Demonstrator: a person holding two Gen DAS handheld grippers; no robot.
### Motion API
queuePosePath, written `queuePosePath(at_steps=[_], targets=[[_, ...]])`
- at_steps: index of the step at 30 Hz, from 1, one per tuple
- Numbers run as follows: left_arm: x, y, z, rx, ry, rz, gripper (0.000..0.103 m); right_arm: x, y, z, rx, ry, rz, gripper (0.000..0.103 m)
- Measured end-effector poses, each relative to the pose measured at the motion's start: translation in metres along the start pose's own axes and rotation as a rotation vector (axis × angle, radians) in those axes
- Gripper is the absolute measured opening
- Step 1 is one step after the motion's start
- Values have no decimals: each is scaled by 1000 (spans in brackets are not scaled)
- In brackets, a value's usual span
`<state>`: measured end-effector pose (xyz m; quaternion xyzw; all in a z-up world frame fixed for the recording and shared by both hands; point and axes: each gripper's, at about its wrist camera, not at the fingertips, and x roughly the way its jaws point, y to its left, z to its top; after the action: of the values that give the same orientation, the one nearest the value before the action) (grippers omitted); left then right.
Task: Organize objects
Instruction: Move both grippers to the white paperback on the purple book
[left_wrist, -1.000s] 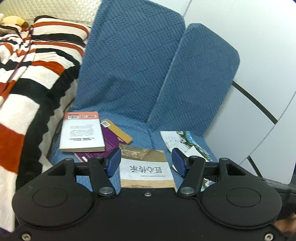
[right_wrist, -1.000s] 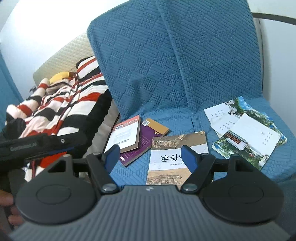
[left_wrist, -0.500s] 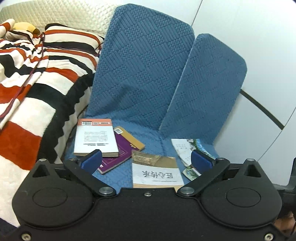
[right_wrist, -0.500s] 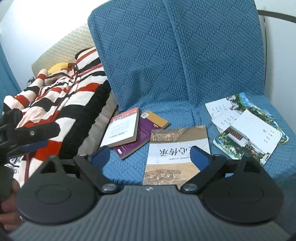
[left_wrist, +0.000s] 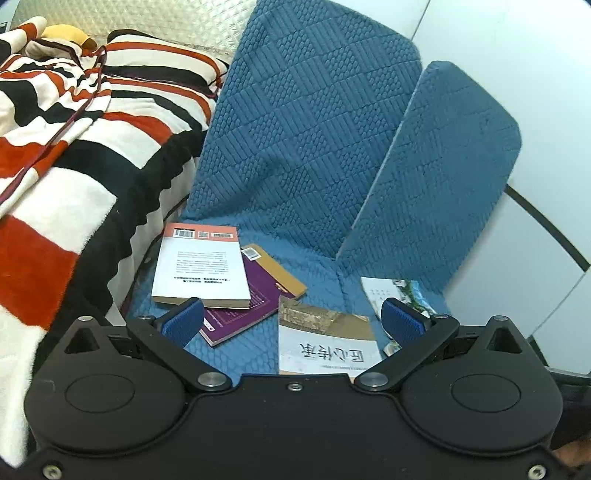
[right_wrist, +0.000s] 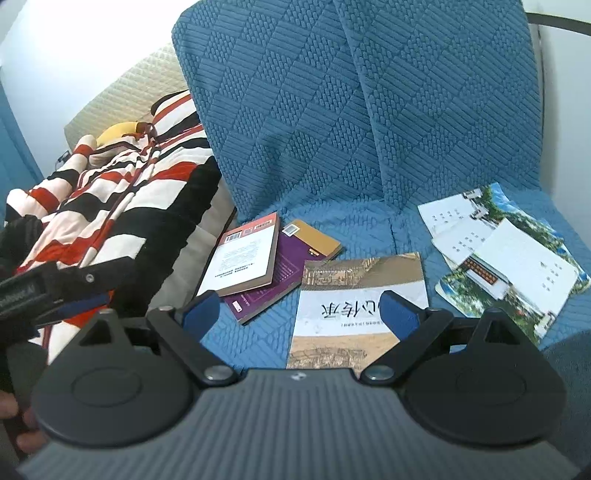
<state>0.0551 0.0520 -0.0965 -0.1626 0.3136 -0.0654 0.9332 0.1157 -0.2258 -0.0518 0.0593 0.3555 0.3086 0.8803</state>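
Sofa seat (right_wrist: 332, 236): blue quilted cover, everything's scattered on it, striped blanket (left_wrist: 74, 147) along its left edge.
Brown-cover book (right_wrist: 360, 310): near the front edge, sits right between the right gripper (right_wrist: 301, 314) fingers, near end cut off by the housing.
Left gripper (left_wrist: 293, 321): spread wide, holding nothing, hovering over the same book (left_wrist: 327, 345).
Right gripper: wide open too, empty.
White book (left_wrist: 201, 266): back-left, lying on the purple book (left_wrist: 247, 306).
Photo booklets (right_wrist: 506, 254): overlapping pile at the right edge.

A white book (right_wrist: 243, 258) overlaps a purple one (right_wrist: 275, 286); a tan-covered book (right_wrist: 360, 306) and leaflets (right_wrist: 506, 254) lie flat alongside.
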Motion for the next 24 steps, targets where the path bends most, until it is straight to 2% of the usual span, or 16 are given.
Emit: queuePosePath(at_steps=[10,15,19,24], targets=[[53,8,-3,6,-36,29,102,44,-11,-4,2,14,-8,95],[82,19,0,-24,-6,30,102,66,-21,-4,-8,16,6,95],[107,25,0,0,14,79,101,85,-37,-2,11,30,8,95],[137,31,-3,-3,62,97,100,102,-48,6,68,46,28,95]])
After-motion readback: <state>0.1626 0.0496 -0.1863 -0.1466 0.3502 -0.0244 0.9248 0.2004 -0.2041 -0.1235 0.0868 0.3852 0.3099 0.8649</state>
